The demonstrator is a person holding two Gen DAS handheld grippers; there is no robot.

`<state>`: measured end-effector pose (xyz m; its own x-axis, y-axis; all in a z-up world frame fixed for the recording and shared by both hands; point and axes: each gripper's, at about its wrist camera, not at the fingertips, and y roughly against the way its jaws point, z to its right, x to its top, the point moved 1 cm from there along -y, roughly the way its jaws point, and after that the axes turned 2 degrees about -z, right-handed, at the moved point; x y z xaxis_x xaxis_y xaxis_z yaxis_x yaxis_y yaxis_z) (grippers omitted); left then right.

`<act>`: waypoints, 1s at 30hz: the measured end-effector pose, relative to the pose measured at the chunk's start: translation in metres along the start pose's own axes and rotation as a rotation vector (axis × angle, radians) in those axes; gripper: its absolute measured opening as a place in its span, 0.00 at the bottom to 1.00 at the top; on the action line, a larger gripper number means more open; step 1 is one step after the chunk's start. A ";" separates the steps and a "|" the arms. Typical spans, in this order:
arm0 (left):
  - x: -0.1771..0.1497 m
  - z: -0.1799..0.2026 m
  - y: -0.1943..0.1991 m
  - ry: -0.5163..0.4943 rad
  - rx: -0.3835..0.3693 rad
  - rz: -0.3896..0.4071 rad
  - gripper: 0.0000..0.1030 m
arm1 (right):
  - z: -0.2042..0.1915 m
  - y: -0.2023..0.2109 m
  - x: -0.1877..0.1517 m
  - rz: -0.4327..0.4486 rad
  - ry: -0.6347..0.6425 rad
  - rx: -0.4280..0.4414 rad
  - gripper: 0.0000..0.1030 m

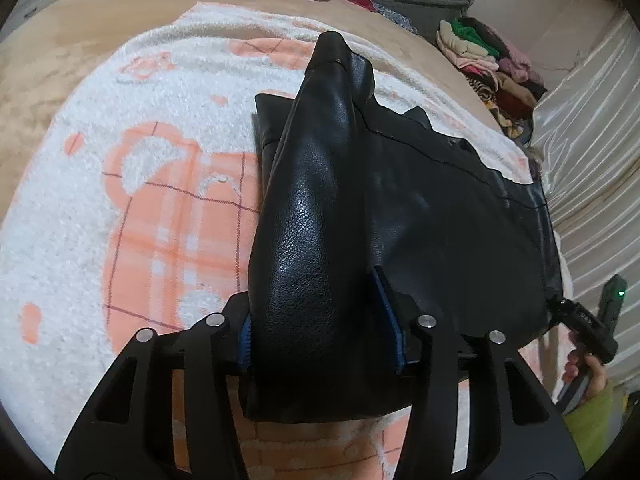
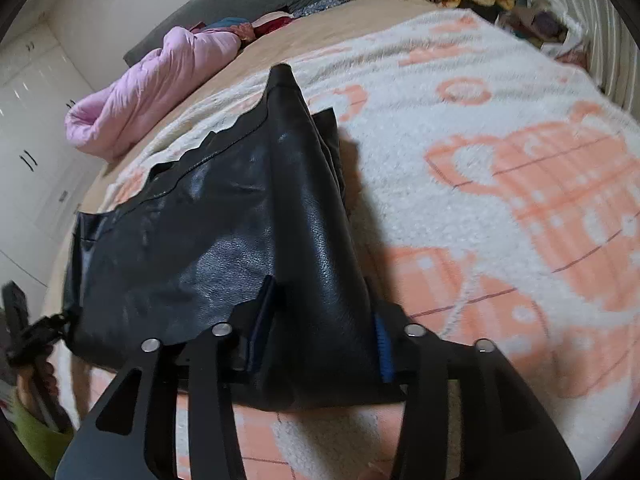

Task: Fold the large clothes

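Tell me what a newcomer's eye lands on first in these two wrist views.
First the black leather garment, glossy and lifted at both near corners: the left gripper pinches one bunched edge, the right gripper the other. Under it lies the white blanket with orange pattern, spread over the bed. A rolled pink quilt lies at the far side, and a pile of mixed clothes in the far corner.

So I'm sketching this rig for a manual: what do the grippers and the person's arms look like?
Both the left gripper and right gripper have matte black slotted linkages, silver round pivot pins and blue ribbed finger pads. The handheld unit shows a green light. Sleeves are lime green.
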<state>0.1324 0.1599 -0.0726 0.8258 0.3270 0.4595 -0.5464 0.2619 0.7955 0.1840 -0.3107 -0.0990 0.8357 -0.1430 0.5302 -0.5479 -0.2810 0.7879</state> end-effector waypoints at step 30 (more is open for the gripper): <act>-0.015 -0.011 0.070 -0.023 0.094 0.107 0.91 | -0.134 0.063 -0.010 0.147 0.268 0.110 0.87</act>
<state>0.0800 0.1833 -0.0281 0.7669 0.3275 0.5519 -0.6170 0.1398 0.7745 0.1362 -0.2000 -0.0124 0.7008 0.0613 0.7107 -0.6424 -0.3788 0.6662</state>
